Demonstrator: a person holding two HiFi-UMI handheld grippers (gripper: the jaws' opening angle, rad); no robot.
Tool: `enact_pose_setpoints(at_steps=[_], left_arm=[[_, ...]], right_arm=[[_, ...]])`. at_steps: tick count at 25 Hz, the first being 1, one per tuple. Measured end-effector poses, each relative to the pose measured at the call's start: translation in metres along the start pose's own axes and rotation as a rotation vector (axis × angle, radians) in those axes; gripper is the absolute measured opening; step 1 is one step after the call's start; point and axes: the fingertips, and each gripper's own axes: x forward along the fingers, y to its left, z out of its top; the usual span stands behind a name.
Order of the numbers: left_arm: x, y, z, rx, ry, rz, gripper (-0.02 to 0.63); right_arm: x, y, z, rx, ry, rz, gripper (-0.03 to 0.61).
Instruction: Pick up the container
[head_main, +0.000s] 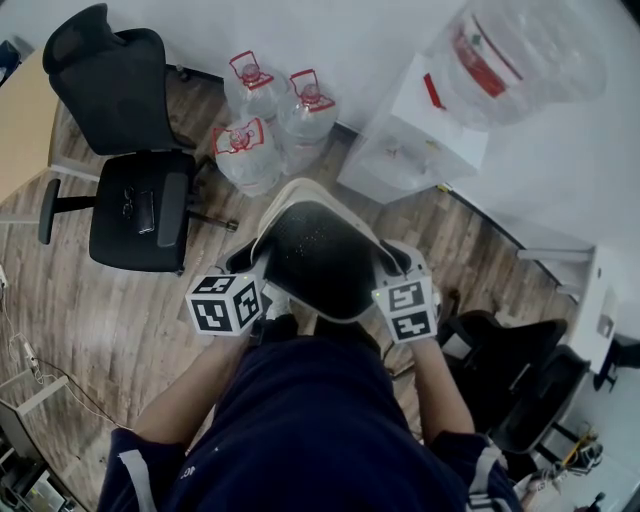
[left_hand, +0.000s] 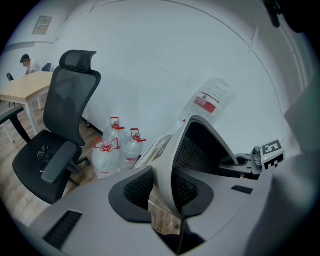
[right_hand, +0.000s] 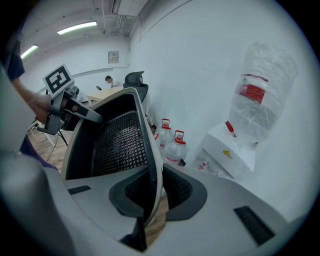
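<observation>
The container (head_main: 320, 262) is a bin with a pale rim and black mesh walls, held up off the wooden floor in front of the person. My left gripper (head_main: 262, 287) is shut on its left rim, and in the left gripper view the rim (left_hand: 167, 175) runs between the dark pads (left_hand: 135, 192). My right gripper (head_main: 392, 270) is shut on the opposite rim; the right gripper view shows that wall (right_hand: 150, 165) pinched between its jaws. The left gripper (right_hand: 75, 107) shows across the container (right_hand: 117, 145) there.
Three large water bottles (head_main: 265, 125) stand on the floor by the white wall. A white water dispenser (head_main: 425, 135) with an upturned bottle is to their right. A black office chair (head_main: 135, 190) stands at the left, another dark chair (head_main: 520, 385) at the right.
</observation>
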Motion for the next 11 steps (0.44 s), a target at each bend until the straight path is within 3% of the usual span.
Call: enact_pose_setpoints(at_steps=[11], left_arm=[[0.0016, -0.0055, -0.0073, -0.001, 0.004, 0.005, 0.104]], right_arm=[[-0.0038, -0.0027, -0.0059, -0.009, -0.002, 0.0, 0.055]])
